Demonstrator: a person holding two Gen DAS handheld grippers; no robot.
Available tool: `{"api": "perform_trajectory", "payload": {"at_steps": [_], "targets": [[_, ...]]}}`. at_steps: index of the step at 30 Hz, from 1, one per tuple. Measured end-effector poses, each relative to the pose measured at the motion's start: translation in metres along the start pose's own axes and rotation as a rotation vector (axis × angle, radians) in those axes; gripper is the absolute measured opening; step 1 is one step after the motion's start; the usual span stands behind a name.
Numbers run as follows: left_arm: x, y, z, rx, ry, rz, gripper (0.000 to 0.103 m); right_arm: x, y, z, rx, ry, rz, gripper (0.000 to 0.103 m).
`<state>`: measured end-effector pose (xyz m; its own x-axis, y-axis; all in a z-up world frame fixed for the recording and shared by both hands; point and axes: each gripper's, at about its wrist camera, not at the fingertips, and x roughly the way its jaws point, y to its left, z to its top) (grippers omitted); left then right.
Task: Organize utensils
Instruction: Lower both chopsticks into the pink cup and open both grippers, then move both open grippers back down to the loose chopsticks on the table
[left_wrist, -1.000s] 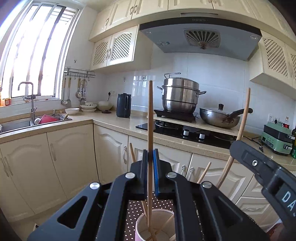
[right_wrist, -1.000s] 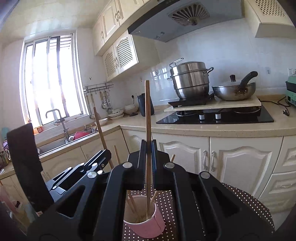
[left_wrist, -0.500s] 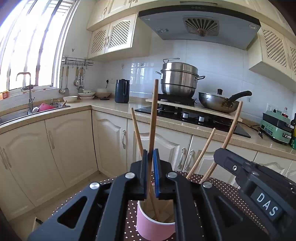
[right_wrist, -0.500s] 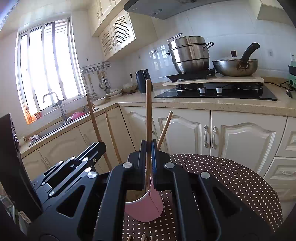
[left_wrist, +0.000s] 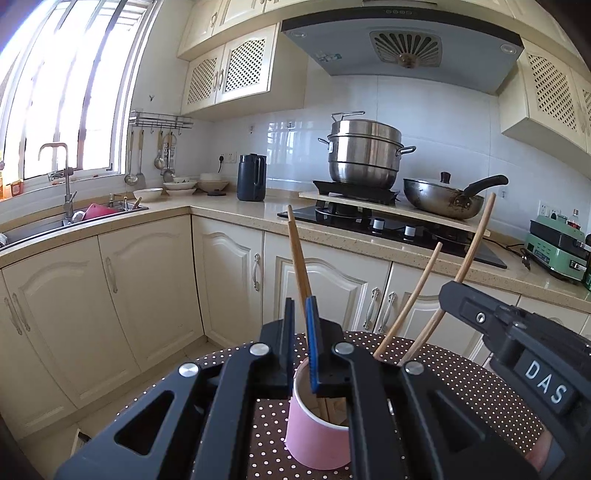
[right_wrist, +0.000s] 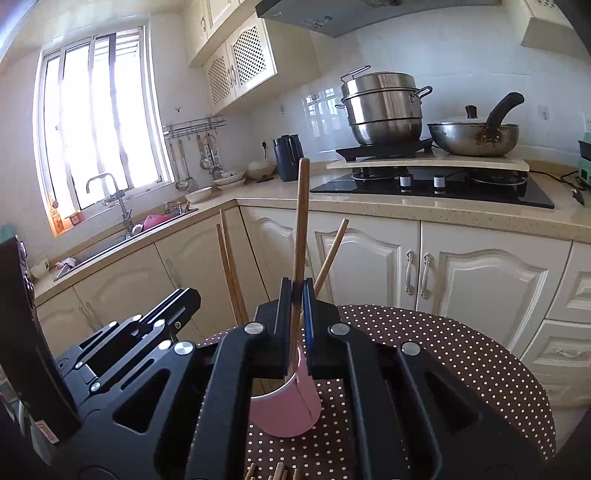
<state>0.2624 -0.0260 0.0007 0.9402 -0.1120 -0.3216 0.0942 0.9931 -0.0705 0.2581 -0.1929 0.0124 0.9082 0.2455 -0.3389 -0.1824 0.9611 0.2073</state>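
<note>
The round worktop (right_wrist: 461, 350) under its dotted brown cloth carries the whole job, and most of its surface lies bare.

Over it hang both tools. The left gripper (left_wrist: 300, 314) has its jaws clenched on a leaning chopstick (left_wrist: 296, 251). The right gripper (right_wrist: 297, 295) has its jaws clenched on an upright chopstick (right_wrist: 301, 229). Neither stick has been let go yet.

The pink cup (right_wrist: 284, 413) stands on the worktop directly beneath both sets of jaws. It is the collecting pot, and the lower ends of the 2 gripped sticks reach down inside its rim.

At least 1 loose chopstick (right_wrist: 332, 251) already rests in the cup, tilted against its wall, so earlier deliveries look complete.

Smallest of all, several stick ends (right_wrist: 279, 470) show at the near edge of the worktop, outside the cup. By my judgement the sorting is well under way: 2 sticks need only releasing, and those few remain to be gathered.
</note>
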Motion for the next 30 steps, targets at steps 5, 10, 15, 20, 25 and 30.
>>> {"api": "perform_trajectory", "payload": {"at_steps": [5,10,15,20,25,30], "targets": [[-0.009,0.002,-0.001,0.01,-0.012,0.01,0.019,-0.001,-0.001,0.0,0.002,0.041,0.005,0.013],[-0.025,0.005,-0.002,0.017,-0.037,0.009,0.028,-0.014,-0.004,-0.002,-0.007,0.015,-0.023,0.058],[-0.038,0.01,-0.003,0.015,-0.042,0.003,0.03,-0.028,-0.006,-0.004,-0.01,0.007,-0.033,0.058],[-0.06,0.014,-0.007,0.015,-0.064,0.0,0.036,-0.042,-0.014,-0.009,0.017,0.008,-0.023,0.058],[-0.083,0.019,-0.021,-0.002,-0.053,-0.014,0.039,-0.06,-0.02,-0.021,0.015,0.015,-0.018,0.058],[-0.097,0.024,-0.038,-0.008,-0.026,0.005,0.039,-0.08,-0.025,-0.032,0.023,0.02,-0.011,0.059]]}}
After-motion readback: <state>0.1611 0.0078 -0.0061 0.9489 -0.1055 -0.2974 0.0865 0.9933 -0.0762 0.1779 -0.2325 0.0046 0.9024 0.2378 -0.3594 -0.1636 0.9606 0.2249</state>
